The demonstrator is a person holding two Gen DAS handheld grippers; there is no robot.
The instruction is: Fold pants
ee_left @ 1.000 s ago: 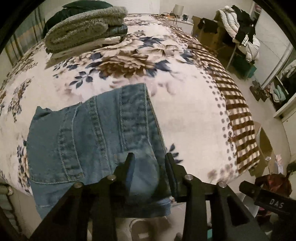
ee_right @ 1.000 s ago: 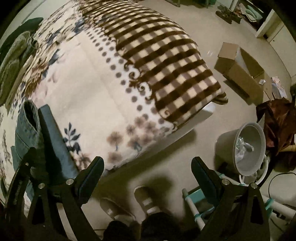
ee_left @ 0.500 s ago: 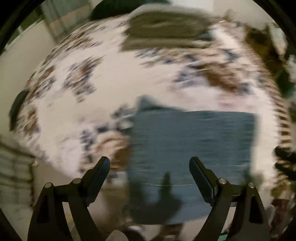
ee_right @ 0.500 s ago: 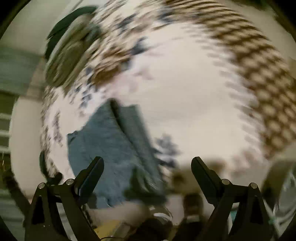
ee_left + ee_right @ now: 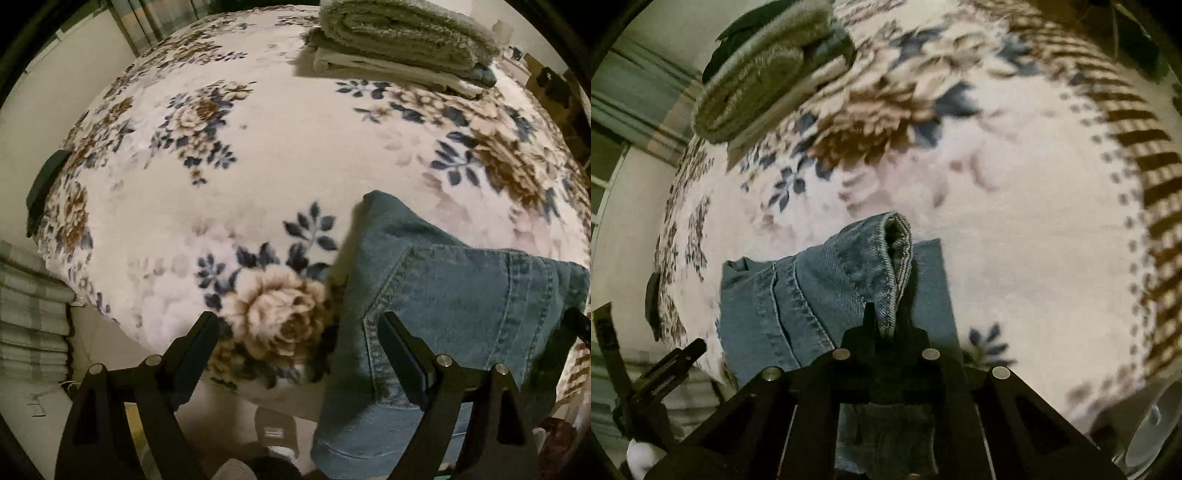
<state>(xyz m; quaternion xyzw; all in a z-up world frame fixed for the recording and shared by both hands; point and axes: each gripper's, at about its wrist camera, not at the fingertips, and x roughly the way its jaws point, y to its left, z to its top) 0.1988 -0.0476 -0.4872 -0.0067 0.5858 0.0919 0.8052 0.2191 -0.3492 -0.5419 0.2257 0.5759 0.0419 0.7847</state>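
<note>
Our right gripper (image 5: 886,325) has just snapped together on a thick stitched fold of the blue jeans (image 5: 827,288). Our left gripper (image 5: 299,332) is spread wide with nothing inside. The jeans lie at 6 o'clock on the soft, fluffy flowered bed (image 5: 288,155). Fuzzy folded blankets (image 5: 399,40) sit at 12 o'clock.

Our left gripper (image 5: 297,334) is matte black, its two fingers (image 5: 199,339) tapering to flat wedge-shaped pads on angular open-frame links, each pinned with round silver screws. Our right gripper (image 5: 886,325) shares that black frame, with four silver screw heads across it.
</note>
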